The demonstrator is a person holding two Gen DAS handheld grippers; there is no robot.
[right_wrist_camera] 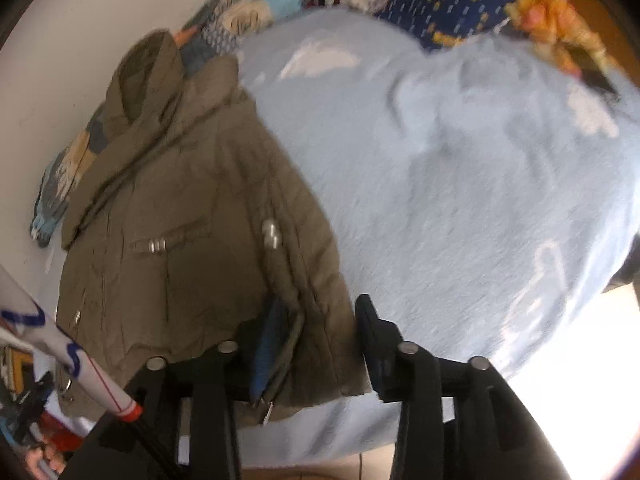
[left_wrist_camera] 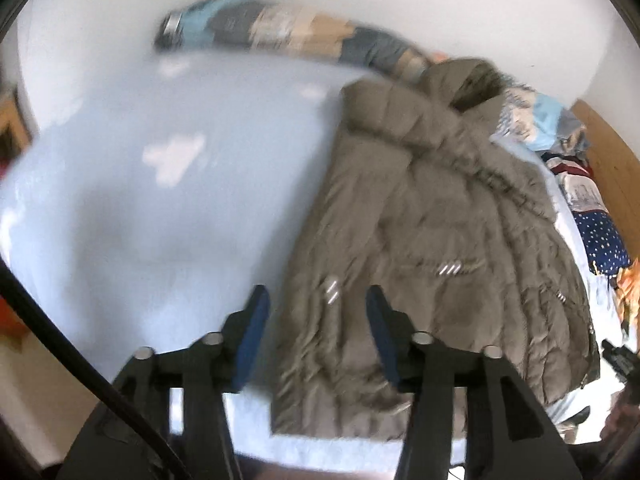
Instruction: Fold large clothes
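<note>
Pale-blue bedspread [left_wrist_camera: 140,220] under a folded olive jacket [left_wrist_camera: 420,240]

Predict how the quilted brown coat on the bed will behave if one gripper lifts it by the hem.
The coat would probably droop and unfold, since its padded panels already crease softly. Its puffy filling suggests it is fairly light for its bulk. The sheet beneath may drag slightly with it.
</note>
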